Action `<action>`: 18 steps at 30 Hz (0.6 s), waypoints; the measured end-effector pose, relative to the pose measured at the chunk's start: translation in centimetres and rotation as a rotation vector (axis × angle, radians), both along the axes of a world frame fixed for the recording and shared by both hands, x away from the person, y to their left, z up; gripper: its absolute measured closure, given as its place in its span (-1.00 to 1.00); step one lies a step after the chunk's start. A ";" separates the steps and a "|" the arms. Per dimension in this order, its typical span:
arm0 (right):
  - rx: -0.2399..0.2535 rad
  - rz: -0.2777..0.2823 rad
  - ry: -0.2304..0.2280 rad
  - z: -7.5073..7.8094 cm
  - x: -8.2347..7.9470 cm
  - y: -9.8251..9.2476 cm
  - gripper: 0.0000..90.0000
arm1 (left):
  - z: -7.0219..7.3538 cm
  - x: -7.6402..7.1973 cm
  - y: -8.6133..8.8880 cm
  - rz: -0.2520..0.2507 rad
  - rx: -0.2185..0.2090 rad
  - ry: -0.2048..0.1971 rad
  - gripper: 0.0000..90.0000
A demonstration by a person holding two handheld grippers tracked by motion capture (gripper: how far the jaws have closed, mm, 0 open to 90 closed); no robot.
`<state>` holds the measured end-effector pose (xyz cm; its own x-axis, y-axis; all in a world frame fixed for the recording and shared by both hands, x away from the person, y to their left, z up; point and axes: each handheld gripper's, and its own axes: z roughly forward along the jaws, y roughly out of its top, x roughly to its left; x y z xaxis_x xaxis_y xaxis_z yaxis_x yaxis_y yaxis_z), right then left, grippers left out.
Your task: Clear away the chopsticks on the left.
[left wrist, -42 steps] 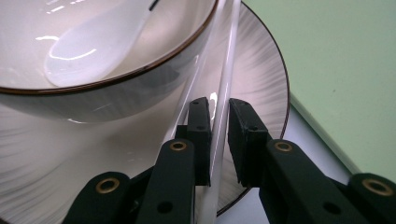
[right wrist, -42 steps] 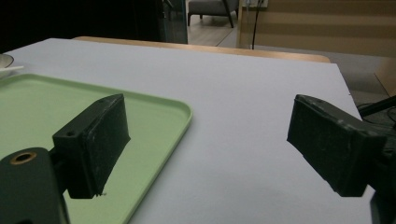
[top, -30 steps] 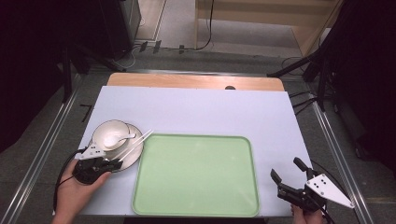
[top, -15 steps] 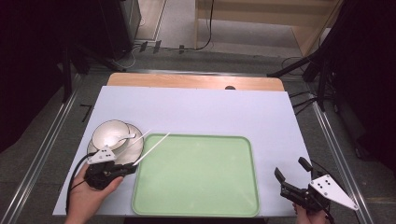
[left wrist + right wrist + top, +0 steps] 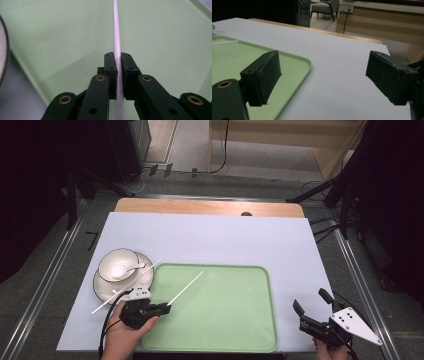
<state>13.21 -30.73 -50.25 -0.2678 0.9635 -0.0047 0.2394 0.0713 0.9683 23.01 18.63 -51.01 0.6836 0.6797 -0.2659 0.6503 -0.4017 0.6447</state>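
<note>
Dim room, perhaps soft overhead light

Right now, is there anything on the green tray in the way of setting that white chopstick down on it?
Nothing visible. The left gripper holds the chopstick above the green tray, whose surface is bare; the other chopstick lies off it, across the plate.

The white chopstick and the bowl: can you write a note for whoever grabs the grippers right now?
Left gripper: shut on one white chopstick, held over the green tray.
Right gripper: open, holding nothing, beside the tray's right edge.
Second chopstick lies across the plate, which carries the bowl and spoon.
Done: first chopstick picked up.
Left, probably: set it on the tray, then bring the rest.
</note>
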 end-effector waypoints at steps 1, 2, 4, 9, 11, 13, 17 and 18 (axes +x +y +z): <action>0.001 -0.001 0.000 0.0 0.0 0.0 -0.72 | -0.2 0.0 -0.2 0.000 0.014 0.000 0.89; 0.001 -0.001 0.000 0.0 0.0 0.0 -0.72 | -0.4 0.1 -0.4 0.000 0.027 0.001 0.89; 0.000 0.000 0.001 0.0 0.0 0.0 -0.72 | -0.6 0.1 -0.6 0.002 0.040 0.001 0.89; 0.002 0.001 0.001 0.0 0.0 0.0 -0.72 | -0.8 0.0 -0.6 0.013 0.050 -0.011 0.88; 0.001 -0.001 0.002 -0.1 0.0 0.0 -0.72 | -0.8 -0.1 -0.5 0.016 0.045 -0.016 0.87; -0.001 0.001 0.001 0.0 -0.1 0.0 -0.72 | -0.8 -0.1 -0.5 0.012 0.043 -0.016 0.86; -0.001 0.001 0.003 -0.1 -0.1 0.0 -0.72 | -0.8 0.0 -0.4 0.000 0.026 -0.004 0.77; 0.000 0.000 0.004 -0.1 0.0 -0.1 -0.72 | -0.8 0.1 -0.3 -0.001 0.026 -0.005 0.76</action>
